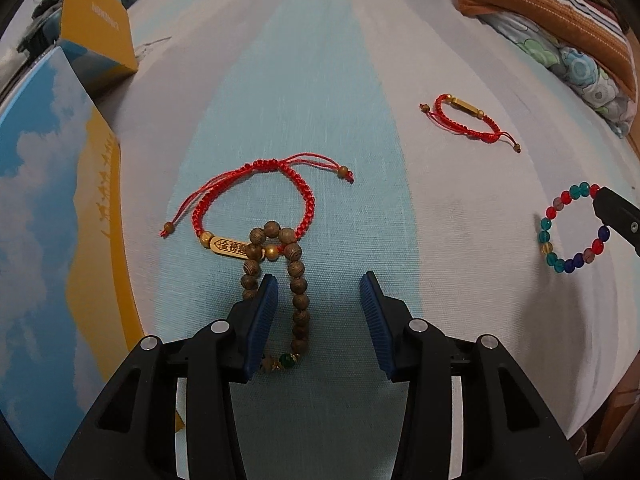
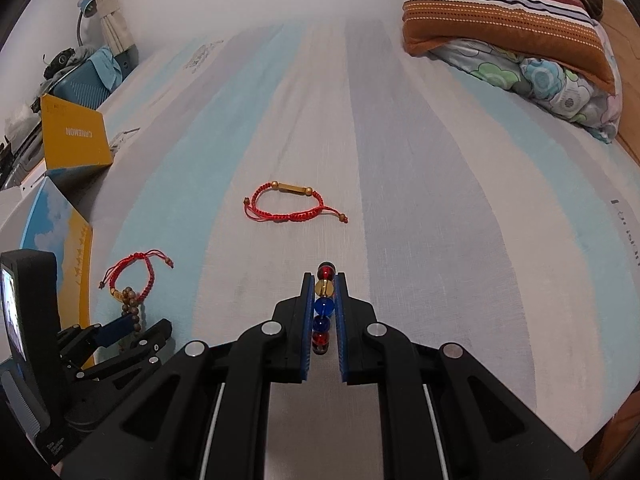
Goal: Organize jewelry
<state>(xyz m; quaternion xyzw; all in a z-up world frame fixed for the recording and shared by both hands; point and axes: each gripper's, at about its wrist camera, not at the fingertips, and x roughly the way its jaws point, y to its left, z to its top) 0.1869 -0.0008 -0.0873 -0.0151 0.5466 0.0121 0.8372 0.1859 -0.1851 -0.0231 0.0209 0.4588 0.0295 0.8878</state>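
A brown wooden bead bracelet (image 1: 298, 292) lies on the striped sheet, its far loop resting over a red cord bracelet with a gold tube (image 1: 256, 204). My left gripper (image 1: 318, 288) is open low over it. One bead strand runs between the pads without touching them, and the other passes behind the left finger. My right gripper (image 2: 324, 280) is shut on a coloured glass bead bracelet (image 2: 323, 306), which appears as a ring on the sheet (image 1: 568, 236) in the left wrist view. A second red cord bracelet (image 2: 296, 204) lies farther out, untouched.
Yellow and sky-blue boxes (image 1: 52, 184) line the bed's left edge, with another yellow box (image 2: 74, 136) behind them. A striped pillow (image 2: 500, 12) and a floral quilt (image 2: 560, 84) sit at the far right. The bed edge (image 2: 600, 420) drops off at the near right.
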